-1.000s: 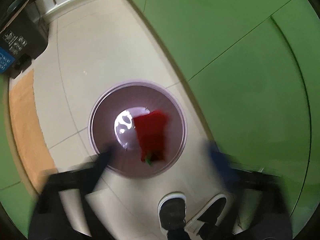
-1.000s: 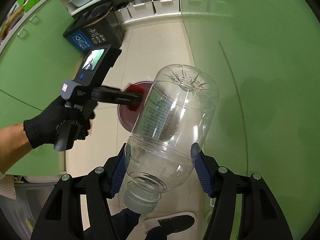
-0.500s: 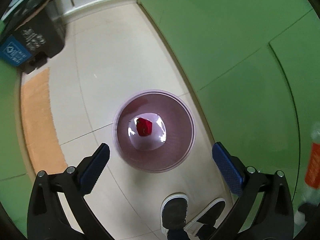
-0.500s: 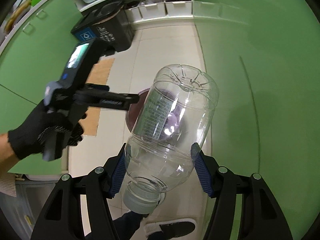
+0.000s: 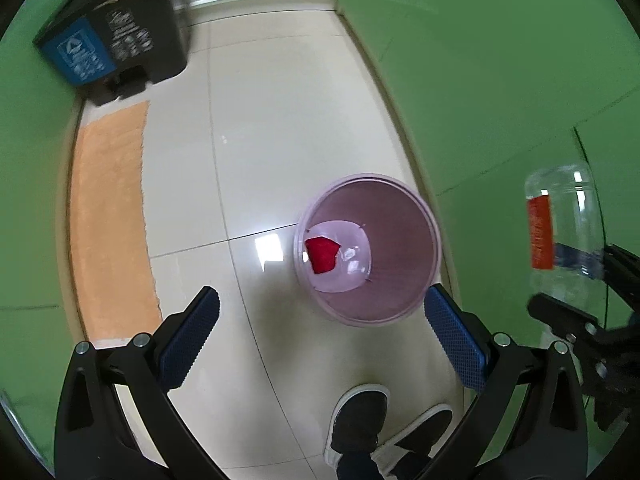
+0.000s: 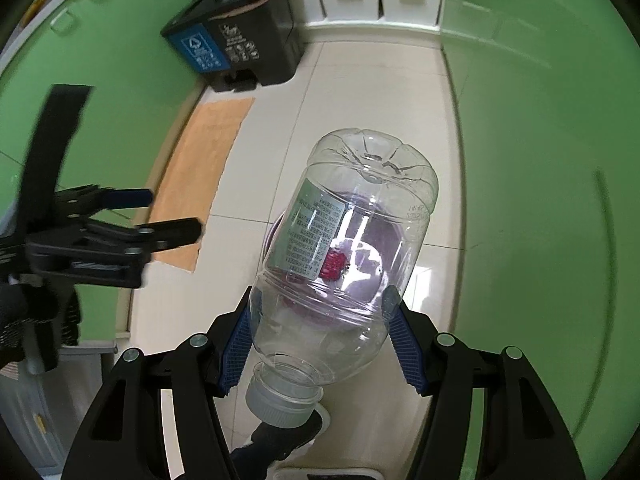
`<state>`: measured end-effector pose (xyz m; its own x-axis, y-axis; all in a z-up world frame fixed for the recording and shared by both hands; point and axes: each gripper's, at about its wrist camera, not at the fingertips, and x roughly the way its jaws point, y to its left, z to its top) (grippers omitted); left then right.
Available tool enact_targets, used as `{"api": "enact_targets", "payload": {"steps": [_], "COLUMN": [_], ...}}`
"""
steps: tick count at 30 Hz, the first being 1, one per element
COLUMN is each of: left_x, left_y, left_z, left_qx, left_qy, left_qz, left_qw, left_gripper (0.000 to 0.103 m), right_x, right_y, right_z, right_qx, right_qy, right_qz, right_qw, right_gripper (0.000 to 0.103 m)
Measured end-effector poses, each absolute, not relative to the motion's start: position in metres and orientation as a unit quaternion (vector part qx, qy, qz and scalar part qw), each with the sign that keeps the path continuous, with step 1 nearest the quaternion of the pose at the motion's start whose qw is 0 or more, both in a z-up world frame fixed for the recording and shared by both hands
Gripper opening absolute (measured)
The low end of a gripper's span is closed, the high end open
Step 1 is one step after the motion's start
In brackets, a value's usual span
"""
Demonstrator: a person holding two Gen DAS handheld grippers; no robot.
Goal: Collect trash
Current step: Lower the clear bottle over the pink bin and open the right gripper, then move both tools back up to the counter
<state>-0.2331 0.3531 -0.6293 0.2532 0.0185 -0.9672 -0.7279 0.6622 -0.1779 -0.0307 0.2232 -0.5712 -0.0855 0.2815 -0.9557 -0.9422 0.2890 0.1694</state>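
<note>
Gripping clear bottle (image 6: 344, 256) w/ R claw (image 6: 320, 344) | L claw (image 5: 320, 336) spread | red scrap (image 5: 322, 254) in bin (image 5: 400, 308)

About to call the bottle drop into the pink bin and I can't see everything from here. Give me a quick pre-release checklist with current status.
1. Right gripper holding the clear plastic bottle: ok, both pads press its sides.
2. Bottle over the pink bin: cannot tell; the bin shows through the bottle, but the left wrist view puts the bottle off to one side.
3. Bin mouth open: ok; only a red scrap on the bottom.
4. Left gripper clear: ok, open, empty.
5. Shoes near the bin: ok, outside it.
</note>
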Motion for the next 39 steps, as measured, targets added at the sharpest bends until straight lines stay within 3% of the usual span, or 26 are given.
{"api": "enact_targets", "payload": {"steps": [9, 12, 20, 25, 30, 39], "left_x": [-0.272, -0.281, -0.288, -0.283, -0.275, -0.251], "left_y": [0.365, 0.366, 0.362, 0.357, 0.348, 0.32], "left_z": [-0.648, -0.651, -0.636, -0.589, -0.51, -0.337], "left_qx": [-0.338, -0.343, -0.346, -0.344, -0.336, -0.267], "left_qy": [0.541, 0.538, 0.533, 0.522, 0.504, 0.496], "left_qz": [0.278, 0.281, 0.282, 0.277, 0.275, 0.302], "left_qw": [0.718, 0.717, 0.719, 0.73, 0.747, 0.769], "left_gripper": [0.1, 0.1, 0.1, 0.1, 0.1, 0.1], "right_x": [-0.033, -0.036, -0.04, -0.043, -0.044, -0.048], "right_y": [0.247, 0.251, 0.247, 0.243, 0.228, 0.187], "right_z": [-0.63, -0.642, -0.634, -0.59, -0.506, -0.307], "right_qx": [-0.331, -0.336, -0.342, -0.333, -0.304, -0.238], "right_qy": [0.541, 0.535, 0.535, 0.534, 0.524, 0.48], "right_qz": [0.513, 0.514, 0.503, 0.499, 0.497, 0.495], "right_qw": [0.578, 0.581, 0.587, 0.596, 0.621, 0.685], "right_gripper": [0.063, 0.094, 0.097, 0.097, 0.097, 0.097]}}
